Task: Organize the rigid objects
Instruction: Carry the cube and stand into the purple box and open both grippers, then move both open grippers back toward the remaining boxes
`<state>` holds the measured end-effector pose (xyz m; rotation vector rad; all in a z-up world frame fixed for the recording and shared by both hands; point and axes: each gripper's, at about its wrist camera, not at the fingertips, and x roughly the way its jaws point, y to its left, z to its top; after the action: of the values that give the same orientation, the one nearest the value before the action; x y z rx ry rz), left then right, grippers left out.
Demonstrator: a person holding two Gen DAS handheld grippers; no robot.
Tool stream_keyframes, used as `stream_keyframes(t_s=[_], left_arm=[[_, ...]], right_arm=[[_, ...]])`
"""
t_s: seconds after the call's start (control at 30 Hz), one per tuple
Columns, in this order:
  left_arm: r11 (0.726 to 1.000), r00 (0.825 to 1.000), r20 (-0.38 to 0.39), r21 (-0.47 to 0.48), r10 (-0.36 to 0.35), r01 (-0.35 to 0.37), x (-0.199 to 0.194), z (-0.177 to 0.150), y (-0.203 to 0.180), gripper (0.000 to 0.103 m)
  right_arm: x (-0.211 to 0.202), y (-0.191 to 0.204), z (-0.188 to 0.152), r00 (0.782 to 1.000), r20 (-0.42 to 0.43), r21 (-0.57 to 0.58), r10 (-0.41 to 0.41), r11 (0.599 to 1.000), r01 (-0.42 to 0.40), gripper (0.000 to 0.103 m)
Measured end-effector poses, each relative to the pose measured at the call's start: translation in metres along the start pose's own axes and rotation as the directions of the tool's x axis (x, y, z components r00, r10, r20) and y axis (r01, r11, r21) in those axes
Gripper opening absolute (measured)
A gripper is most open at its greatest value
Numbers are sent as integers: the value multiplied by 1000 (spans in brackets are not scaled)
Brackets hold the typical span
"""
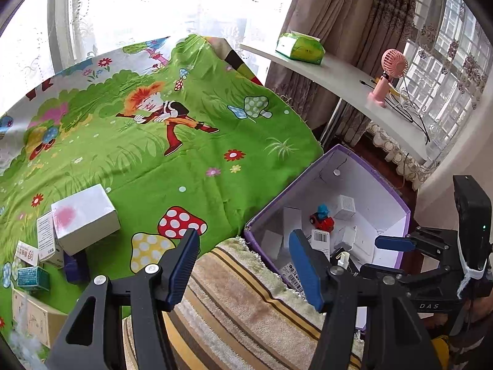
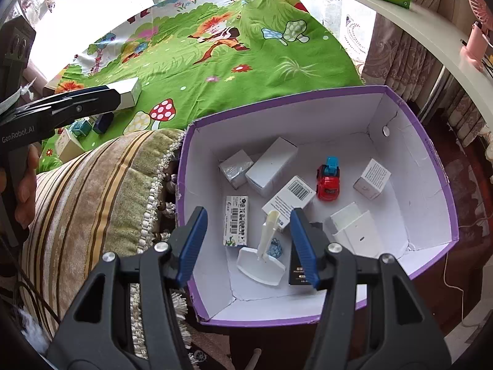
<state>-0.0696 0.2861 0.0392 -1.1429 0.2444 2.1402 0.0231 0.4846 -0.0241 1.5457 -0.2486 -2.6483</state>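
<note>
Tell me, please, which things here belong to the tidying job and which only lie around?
Belong to the job:
- purple box, for collecting
- toy car and small cartons already inside it
- white carton and other packets on the green sheet

Only lying around:
- striped cushion
- tissue pack and pink fan on the shelf
- curtains

Cardboard storage box (image 2: pixel 431 166): matt white inside, purple outside. Toy car (image 2: pixel 328 178) glossy plastic. Bedsheet (image 1: pixel 191 141) smooth printed cloth. Striped cushion (image 1: pixel 240 302) fuzzy pile. Gripper pads (image 2: pixel 191 243) ribbed blue rubber.
</note>
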Motion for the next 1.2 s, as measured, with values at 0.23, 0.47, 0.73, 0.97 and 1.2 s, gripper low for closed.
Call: stream_keyframes(t_s=[0.23, 0.47, 0.73, 0.97, 1.2], left_arm=[[996, 999, 24, -87, 31, -29, -21, -18, 40, 63], [983, 996, 39, -170, 78, -71, -43, -39, 83, 67], [952, 988, 41, -279, 146, -129, -70, -69, 142, 71], [908, 978, 39, -380, 204, -174, -92, -95, 190, 72], [875, 971, 28, -440, 236, -200, -105, -109, 224, 72]], right_arm=[[3, 32, 17, 1000, 11, -57, 25, 998, -24, 67], [7, 69, 36, 999, 25, -132, 39, 991, -35, 73], [14, 112, 55, 997, 25, -214, 75, 974, -68, 75], [29, 169, 71, 992, 1, -328, 125, 937, -118, 76], [47, 236, 78, 982, -46, -447, 185, 875, -186, 78]])
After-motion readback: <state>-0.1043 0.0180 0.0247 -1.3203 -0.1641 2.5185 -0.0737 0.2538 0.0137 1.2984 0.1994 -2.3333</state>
